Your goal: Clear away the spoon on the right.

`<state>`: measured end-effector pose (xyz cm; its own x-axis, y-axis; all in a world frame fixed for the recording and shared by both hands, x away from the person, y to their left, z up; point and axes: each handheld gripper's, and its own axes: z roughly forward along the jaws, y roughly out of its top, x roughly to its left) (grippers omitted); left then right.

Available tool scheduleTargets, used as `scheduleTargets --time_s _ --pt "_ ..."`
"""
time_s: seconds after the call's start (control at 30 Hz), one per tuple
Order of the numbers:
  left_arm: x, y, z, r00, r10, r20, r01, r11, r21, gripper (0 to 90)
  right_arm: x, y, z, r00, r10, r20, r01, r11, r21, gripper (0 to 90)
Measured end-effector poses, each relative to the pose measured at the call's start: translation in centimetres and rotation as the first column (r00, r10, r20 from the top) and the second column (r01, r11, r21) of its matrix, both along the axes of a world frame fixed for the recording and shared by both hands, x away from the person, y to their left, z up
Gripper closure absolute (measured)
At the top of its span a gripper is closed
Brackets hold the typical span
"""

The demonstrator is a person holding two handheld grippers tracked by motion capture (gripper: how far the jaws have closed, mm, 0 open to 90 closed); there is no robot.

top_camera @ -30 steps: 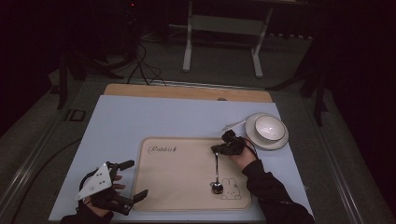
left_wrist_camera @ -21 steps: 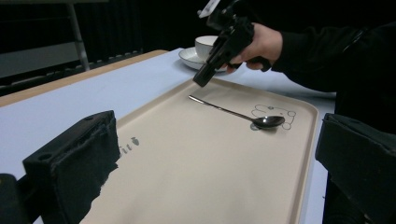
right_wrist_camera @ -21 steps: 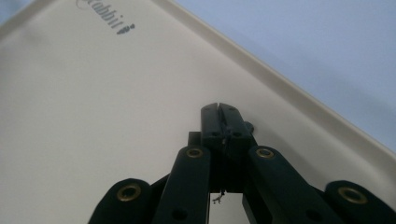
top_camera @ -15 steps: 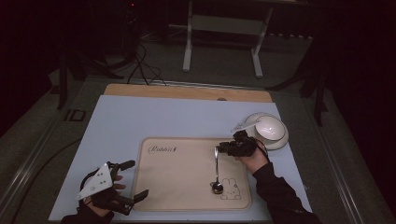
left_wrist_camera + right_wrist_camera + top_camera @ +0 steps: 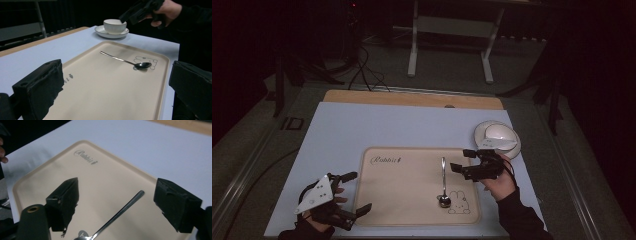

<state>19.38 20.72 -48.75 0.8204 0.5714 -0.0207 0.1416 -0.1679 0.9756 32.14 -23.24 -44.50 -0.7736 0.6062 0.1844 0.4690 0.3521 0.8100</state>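
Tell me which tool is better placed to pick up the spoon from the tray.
Right. The right tool hangs open beside the spoon handle, jaws either side of it in its own view. The left tool sits at the tray near-left corner.

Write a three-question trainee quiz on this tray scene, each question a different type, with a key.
1. True or false: the spoon lies on the beige tray, its bowl beside the rabbit drawing.
2. Multiple choice: the white cup stands on A) the tray, B) a saucer, C) the bare wood.
3. Fill in: the right tongs are ____ and hold nothing.

Key: 1 true; 2 B; 3 open.
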Motion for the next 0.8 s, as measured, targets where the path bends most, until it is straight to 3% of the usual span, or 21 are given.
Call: scheduleTargets --time_s 0.1,0.4,0.8 --pt "0.1 0.0 0.0 1.0 -0.001 -0.003 0.001 1.0 0.0 0.0 -0.9 -0.5 0.3 0.9996 0.003 0.029 -0.002 1.0 -0.005 14.3" --pt "0.0 0.0 0.0 1.0 -0.001 0.0 0.001 1.0 0.0 0.0 -3.6 -2.1 0.2 0.9949 -0.034 0.095 0.037 0.9989 -0.029 13.6" --pt "0.0 0.1 0.0 1.0 0.0 -0.003 0.0 1.0 -0.002 0.0 -5.8 -3.6 -1.8 0.9914 -0.061 0.116 0.066 0.997 -0.04 13.6"
